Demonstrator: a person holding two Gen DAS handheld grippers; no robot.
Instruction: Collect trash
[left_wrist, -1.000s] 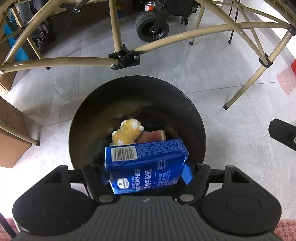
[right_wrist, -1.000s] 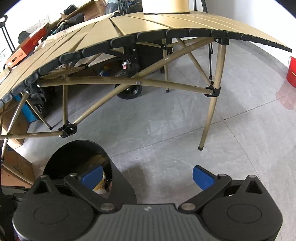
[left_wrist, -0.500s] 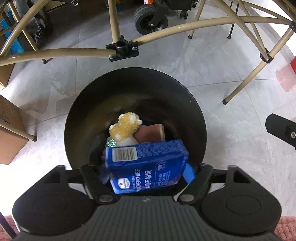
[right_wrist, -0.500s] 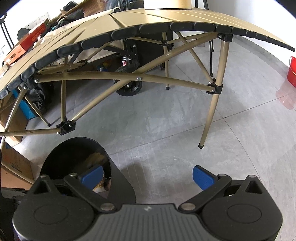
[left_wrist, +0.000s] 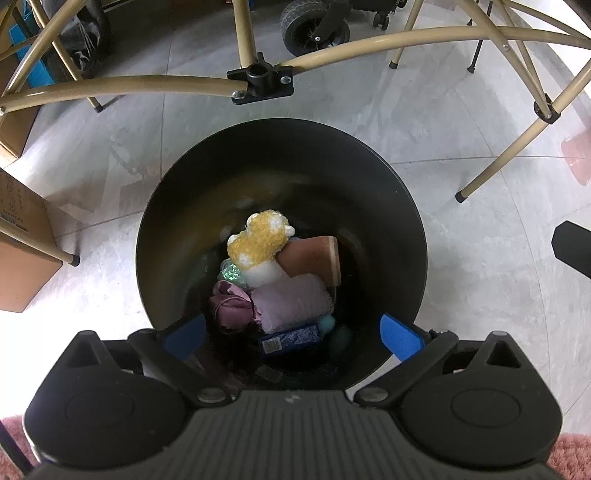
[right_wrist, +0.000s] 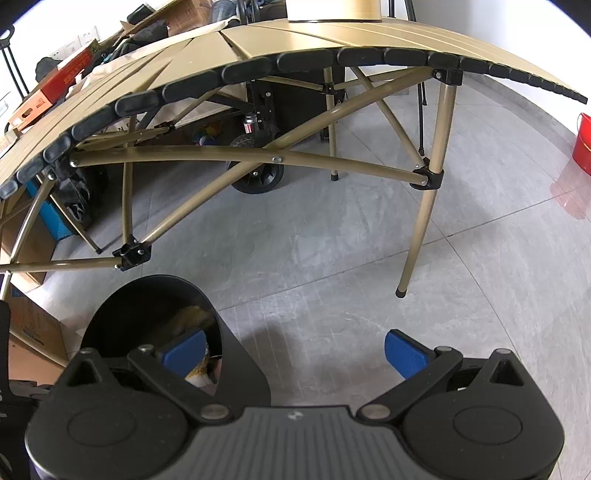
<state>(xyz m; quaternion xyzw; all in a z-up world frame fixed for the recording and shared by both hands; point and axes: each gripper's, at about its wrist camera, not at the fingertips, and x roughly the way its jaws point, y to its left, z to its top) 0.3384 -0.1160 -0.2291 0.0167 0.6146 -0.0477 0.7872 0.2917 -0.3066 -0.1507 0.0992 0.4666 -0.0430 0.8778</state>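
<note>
My left gripper (left_wrist: 291, 334) is open and empty, right above the near rim of the black trash bin (left_wrist: 406, 221). The blue tissue pack (left_wrist: 290, 339) lies at the bottom of the bin, near side. With it lie a yellow-and-white fluffy item (left_wrist: 260, 242), a brown block (left_wrist: 314, 258), a pink cloth (left_wrist: 291, 302) and a mauve bundle (left_wrist: 231, 302). My right gripper (right_wrist: 295, 349) is open and empty over the grey floor, with the bin (right_wrist: 122, 317) at its left finger.
A tan folding table (right_wrist: 295, 40) stands behind the bin, its legs and crossbars (left_wrist: 258, 79) just past the far rim. Cardboard boxes (left_wrist: 20, 258) are on the left. A wheeled cart (left_wrist: 314, 26) sits under the table. A red bucket (right_wrist: 583, 140) is at far right.
My left gripper has opened and let go of the blue tissue pack, which has dropped into the bin. The left gripper also moved a little forward over the bin. The right gripper barely moved.
</note>
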